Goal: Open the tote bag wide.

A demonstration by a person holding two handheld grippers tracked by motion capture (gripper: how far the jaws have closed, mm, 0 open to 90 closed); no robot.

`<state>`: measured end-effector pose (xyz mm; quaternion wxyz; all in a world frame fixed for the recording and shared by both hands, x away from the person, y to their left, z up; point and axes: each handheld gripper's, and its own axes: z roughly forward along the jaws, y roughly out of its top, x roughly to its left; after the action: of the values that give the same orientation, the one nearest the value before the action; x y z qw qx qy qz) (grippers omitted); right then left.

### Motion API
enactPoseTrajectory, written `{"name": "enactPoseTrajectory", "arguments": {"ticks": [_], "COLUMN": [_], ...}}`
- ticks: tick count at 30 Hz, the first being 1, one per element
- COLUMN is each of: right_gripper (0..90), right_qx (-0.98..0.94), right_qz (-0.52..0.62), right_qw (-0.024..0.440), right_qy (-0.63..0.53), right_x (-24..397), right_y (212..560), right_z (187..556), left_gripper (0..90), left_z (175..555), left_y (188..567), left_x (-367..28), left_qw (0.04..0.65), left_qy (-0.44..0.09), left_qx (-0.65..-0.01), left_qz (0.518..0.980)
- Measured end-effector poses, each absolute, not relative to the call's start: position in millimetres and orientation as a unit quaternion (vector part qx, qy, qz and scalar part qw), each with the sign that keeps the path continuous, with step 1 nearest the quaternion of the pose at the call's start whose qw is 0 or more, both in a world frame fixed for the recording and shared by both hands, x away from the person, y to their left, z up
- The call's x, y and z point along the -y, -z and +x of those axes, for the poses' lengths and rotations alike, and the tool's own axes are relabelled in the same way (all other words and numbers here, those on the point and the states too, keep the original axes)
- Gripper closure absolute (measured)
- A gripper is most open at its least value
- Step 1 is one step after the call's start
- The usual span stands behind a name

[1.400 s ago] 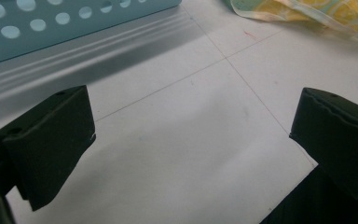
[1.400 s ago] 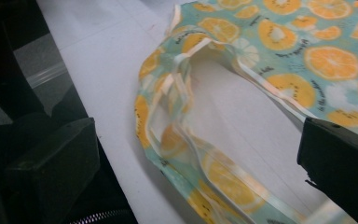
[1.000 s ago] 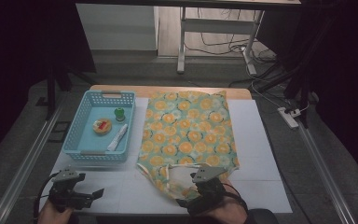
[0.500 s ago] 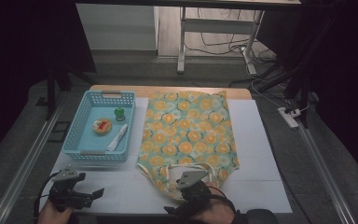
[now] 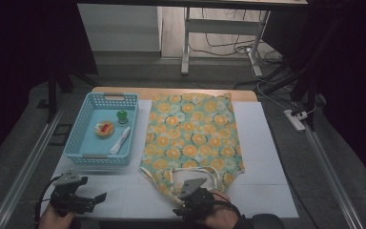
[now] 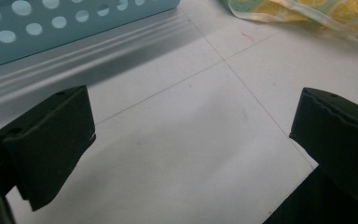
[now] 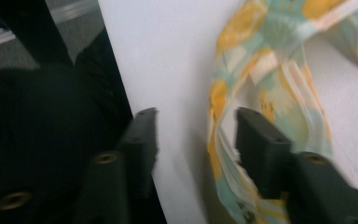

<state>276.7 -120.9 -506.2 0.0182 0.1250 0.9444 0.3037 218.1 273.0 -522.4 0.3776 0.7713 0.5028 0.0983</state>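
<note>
Right gripper [image 5: 187, 206]: at the near edge of the table, its jaws have just been closing; a gap remains, and a fold of the bag's edge lies between them, with the pads not pressing on it in the blurred right gripper view.
Left gripper [image 5: 93, 198]: jaws spread wide over bare white table cover [image 6: 177, 140], nothing between them.
Orange-and-teal flower-patterned cloth bag [image 5: 190, 138]: flat on the table, its pale handles [image 5: 195, 174] at the near end, just beside the right gripper.
Light blue plastic perforated basket [image 5: 78, 155]: left of the bag, holding small items.
</note>
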Motion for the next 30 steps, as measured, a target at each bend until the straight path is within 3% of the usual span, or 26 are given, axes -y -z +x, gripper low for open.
{"name": "enactPoseTrajectory", "arguments": {"ticks": [1,5,22,30], "right_gripper": [67.0,88.8,89.5,89.5], "right_qx": [-0.947,-0.948,-0.922,-0.909], "right_qz": [0.125,0.125,0.152,0.166], "right_qw": [0.023,0.032,-0.015,-0.003], "right_qy": [-0.295,-0.292,-0.356,-0.383], "right_x": [123,127,140,147], "right_y": [507,505,462,448], "right_z": [278,280,308,332], "left_gripper": [0.0,0.0,0.0,0.0], "left_z": [218,218,219,219], "left_y": [522,522,522,523], "left_x": [-273,-273,-273,-273], "left_qw": [0.377,0.376,0.376,0.377], "left_qy": [-0.098,-0.098,-0.097,-0.097], "left_qx": [-0.503,-0.502,-0.501,-0.501], "left_qz": [0.772,0.773,0.773,0.773]}}
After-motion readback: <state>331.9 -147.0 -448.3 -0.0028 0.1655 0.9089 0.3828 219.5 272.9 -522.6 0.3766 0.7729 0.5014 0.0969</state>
